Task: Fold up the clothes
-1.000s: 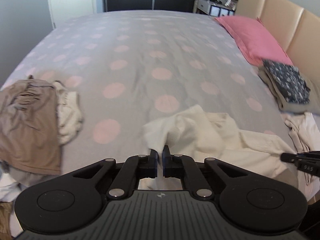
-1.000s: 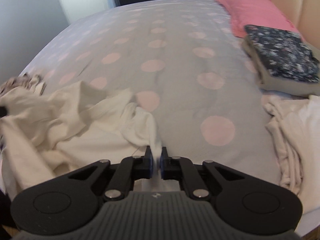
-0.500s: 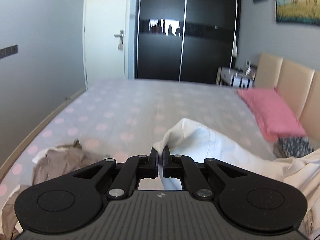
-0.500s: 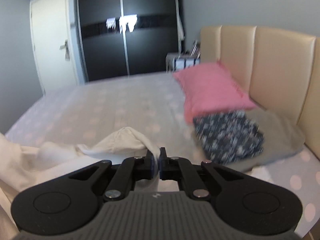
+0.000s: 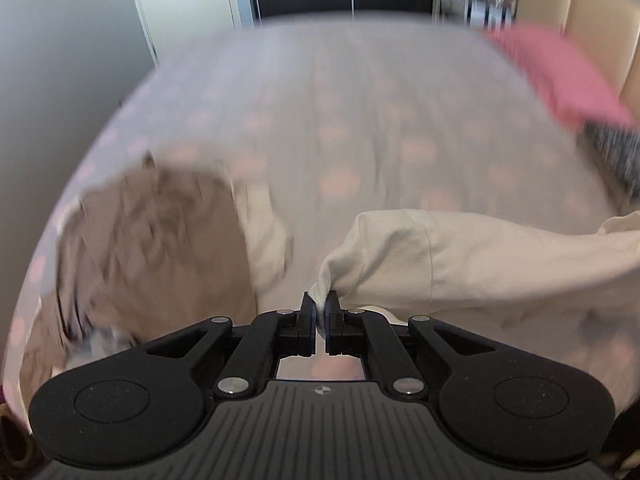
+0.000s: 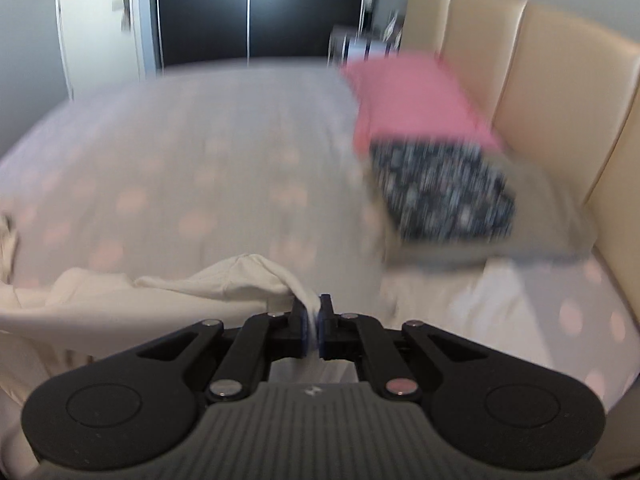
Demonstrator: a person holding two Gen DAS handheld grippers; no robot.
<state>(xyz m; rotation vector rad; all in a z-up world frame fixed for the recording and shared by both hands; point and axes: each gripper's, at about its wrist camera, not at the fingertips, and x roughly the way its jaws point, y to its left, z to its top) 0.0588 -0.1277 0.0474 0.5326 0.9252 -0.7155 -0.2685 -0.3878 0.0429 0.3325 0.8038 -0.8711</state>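
Observation:
A cream garment (image 5: 472, 256) hangs stretched above the bed between both grippers. My left gripper (image 5: 320, 305) is shut on one corner of it, and the cloth runs off to the right in the left wrist view. My right gripper (image 6: 314, 307) is shut on another corner of the cream garment (image 6: 224, 280), which trails away to the left. The polka-dot bedspread (image 5: 340, 128) lies below, blurred by motion.
A heap of brown and cream clothes (image 5: 152, 232) lies at the bed's left. A pink pillow (image 6: 412, 96) and a folded dark floral garment (image 6: 440, 192) on a grey one sit by the beige headboard (image 6: 560, 92). More white cloth (image 6: 460, 304) lies at the right.
Both grippers lifted the cream garment off the bed and then tipped back down toward it. The cloth now hangs taut between them instead of lying crumpled.

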